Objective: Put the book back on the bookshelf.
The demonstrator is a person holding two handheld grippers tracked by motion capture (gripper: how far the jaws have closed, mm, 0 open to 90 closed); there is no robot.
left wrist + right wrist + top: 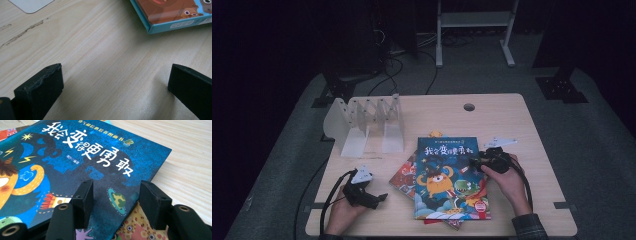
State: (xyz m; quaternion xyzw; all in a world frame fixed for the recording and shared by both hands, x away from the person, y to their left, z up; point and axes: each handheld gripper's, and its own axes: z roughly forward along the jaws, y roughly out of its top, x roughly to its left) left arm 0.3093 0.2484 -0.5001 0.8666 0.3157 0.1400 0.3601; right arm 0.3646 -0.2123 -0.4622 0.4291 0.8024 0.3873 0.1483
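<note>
A blue picture book (452, 177) with an orange monster on its cover lies on top of a small stack in the middle of the table. A red book (404, 177) sticks out from under it at the left. My right gripper (475, 162) is over the blue book's right edge, held by a hand. In the right gripper view its jaws (115, 192) stand partly apart above the blue cover (75, 162), with nothing pinched between them. A patterned book (132, 226) shows below that edge. My left gripper (379, 198) rests left of the stack, jaws (115, 85) wide open over bare wood.
A clear plastic book rack (367, 125) stands at the table's back left. The wooden table (512, 125) has a cable hole (469, 107) near its far edge. A book corner (175, 17) and a white sheet corner (30, 5) lie ahead of the left jaws.
</note>
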